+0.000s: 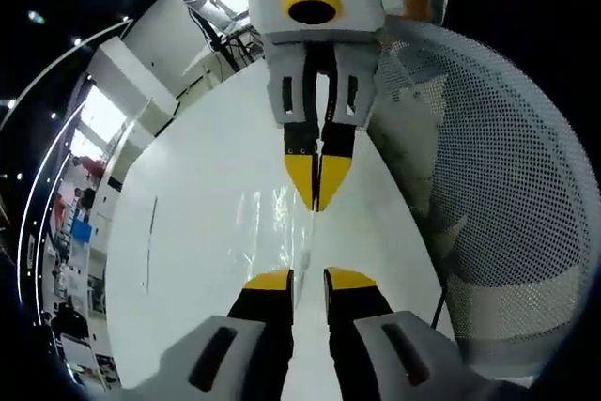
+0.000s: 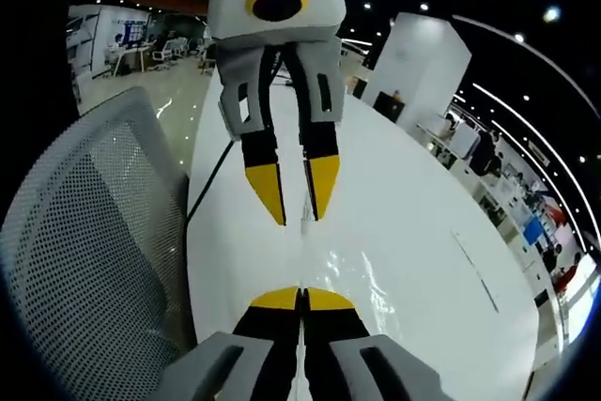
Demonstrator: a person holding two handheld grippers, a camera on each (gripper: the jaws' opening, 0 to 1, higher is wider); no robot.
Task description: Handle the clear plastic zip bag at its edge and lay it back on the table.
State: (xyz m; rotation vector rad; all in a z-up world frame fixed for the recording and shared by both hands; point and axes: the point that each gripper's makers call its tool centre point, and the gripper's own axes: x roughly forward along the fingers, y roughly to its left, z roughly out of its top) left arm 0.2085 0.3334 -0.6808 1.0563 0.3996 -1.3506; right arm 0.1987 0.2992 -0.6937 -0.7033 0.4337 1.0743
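Bag [image 1: 282, 223] hangs stretched between the two grippers above the white table [image 1: 188, 232], clear and hard to see except for glints and creases along its film. Its long axis runs straight from one gripper to the other, roughly along the table's length, so each tool faces the other head-on.

In the right gripper view, the right gripper [image 2: 301, 300] has its yellow tips pressed together with the bag's edge coming out between them; it looks clamped on that edge. Across from it the left gripper [image 2: 299, 196] shows a narrow gap between its tips, with the far edge of the bag [image 2: 338, 269] running up into that gap.

In the left gripper view, the left gripper [image 1: 309, 281] again stands slightly parted, the film passing between its jaws; whether they actually pinch it I cannot tell. The right gripper [image 1: 317, 180] opposite is closed to a point on the bag.

A mesh chair [image 1: 507, 185] stands at the table's long side, close to both tools. A thin dark line [image 1: 148, 241] marks the tabletop nearer the far side.

Laying the bag down likely calls for lowering both ends evenly, keeping it taut along that axis. Small lettering on the gripper housing is too blurred to read.
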